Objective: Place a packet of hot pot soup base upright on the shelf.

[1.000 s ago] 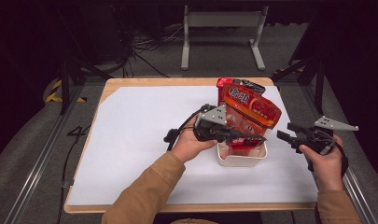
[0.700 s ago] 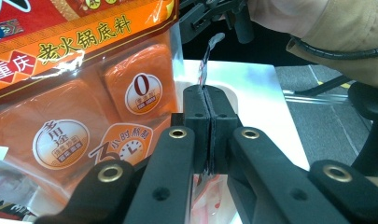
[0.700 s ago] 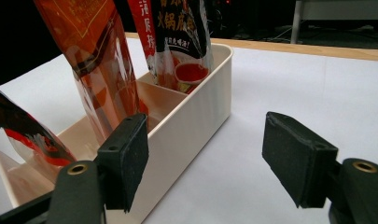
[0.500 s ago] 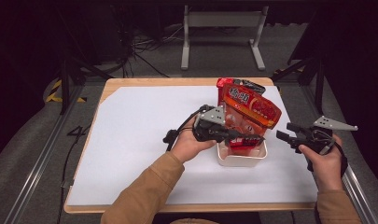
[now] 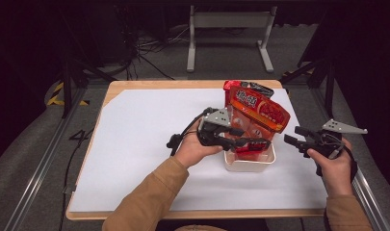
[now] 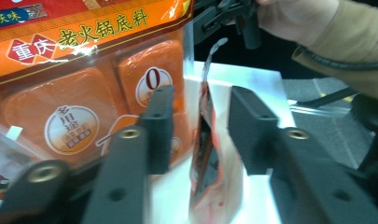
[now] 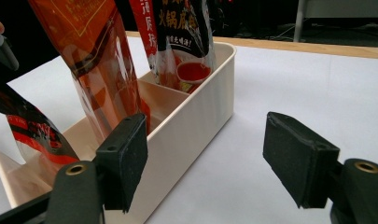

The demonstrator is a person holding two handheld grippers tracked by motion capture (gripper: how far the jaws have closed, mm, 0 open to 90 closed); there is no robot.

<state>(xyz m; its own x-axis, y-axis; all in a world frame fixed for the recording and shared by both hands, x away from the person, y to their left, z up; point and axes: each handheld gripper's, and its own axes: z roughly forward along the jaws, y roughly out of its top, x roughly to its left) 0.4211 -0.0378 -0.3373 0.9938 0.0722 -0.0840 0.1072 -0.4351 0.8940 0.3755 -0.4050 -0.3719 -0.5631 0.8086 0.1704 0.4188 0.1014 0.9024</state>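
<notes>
While the left tool point(image 5: 250, 143) is just spreading its pads, the thin red sachet point(image 6: 206, 154) is standing loose between them, untouched, upright in the cream box point(image 5: 249, 162) on the bench point(image 5: 135, 144); the right tool point(image 5: 292, 138) is waiting spread and empty beside the box wall, apparently leaving room.
</notes>
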